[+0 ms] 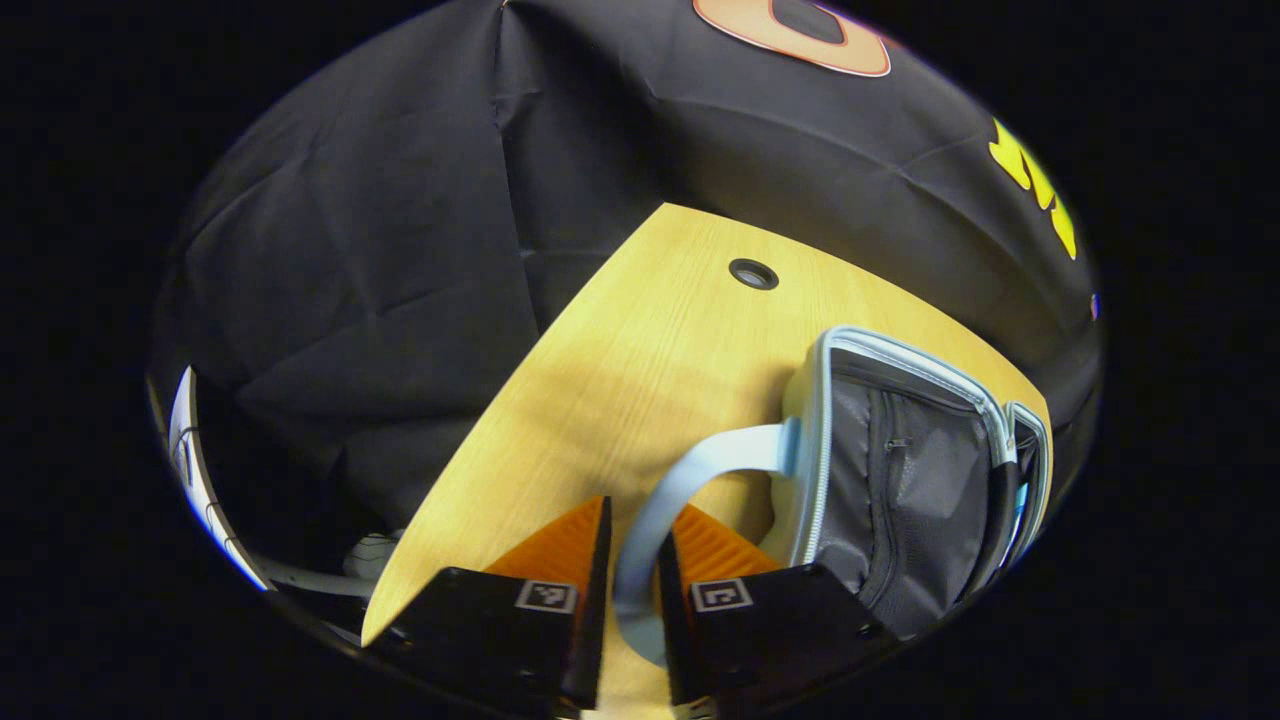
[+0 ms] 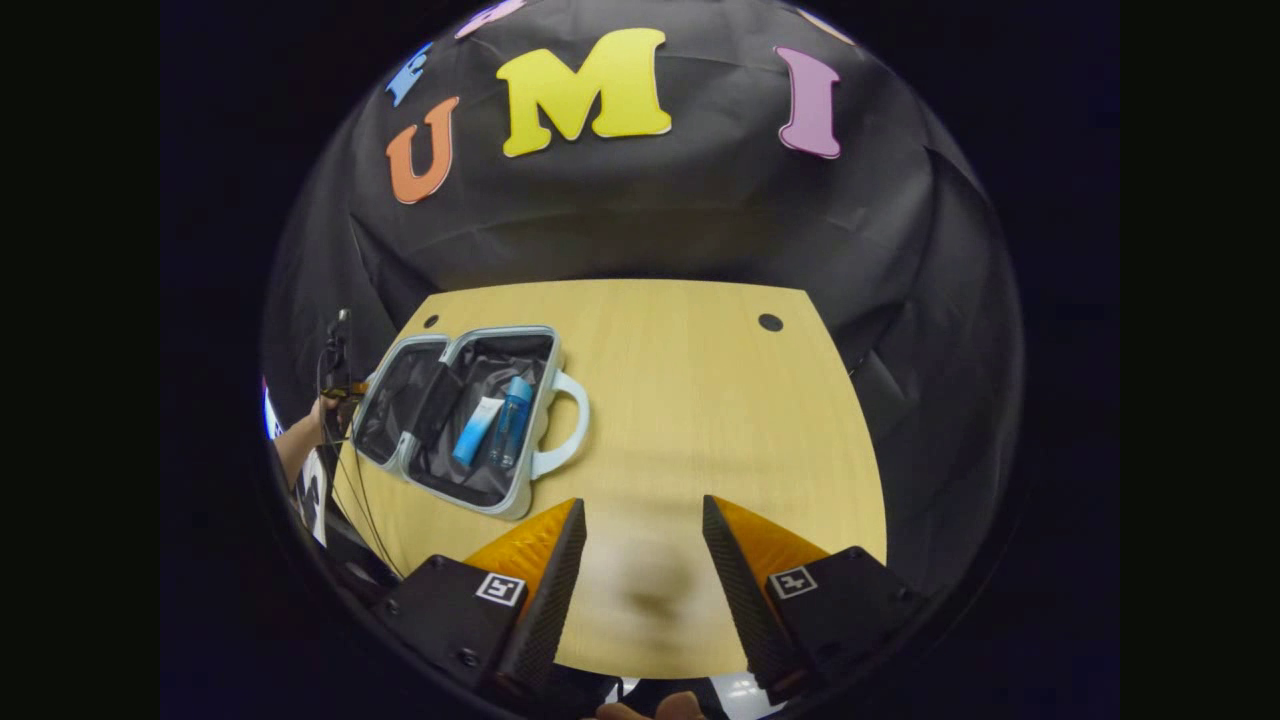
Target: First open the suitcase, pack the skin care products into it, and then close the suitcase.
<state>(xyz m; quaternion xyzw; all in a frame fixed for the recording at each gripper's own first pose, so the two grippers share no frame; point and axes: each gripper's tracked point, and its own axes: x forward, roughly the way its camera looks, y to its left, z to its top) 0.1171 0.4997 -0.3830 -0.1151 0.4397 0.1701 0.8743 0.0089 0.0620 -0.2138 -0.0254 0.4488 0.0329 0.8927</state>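
Clamped between the left gripper's [image 1: 633,560] fingers is the suitcase's pale handle [image 1: 660,500], near the wooden table's [image 1: 620,370] front edge. Further right, the suitcase [image 2: 470,420] lies open by the table's left edge, a blue tube [image 2: 477,431] and blue bottle [image 2: 512,420] inside. Rightmost, the right gripper [image 2: 640,550] hovers, jaws spread, holding nothing.

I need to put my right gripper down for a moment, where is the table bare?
The table is bare from the suitcase handle across to its right edge, and ahead of the right gripper. The left side is crowded by the open suitcase.
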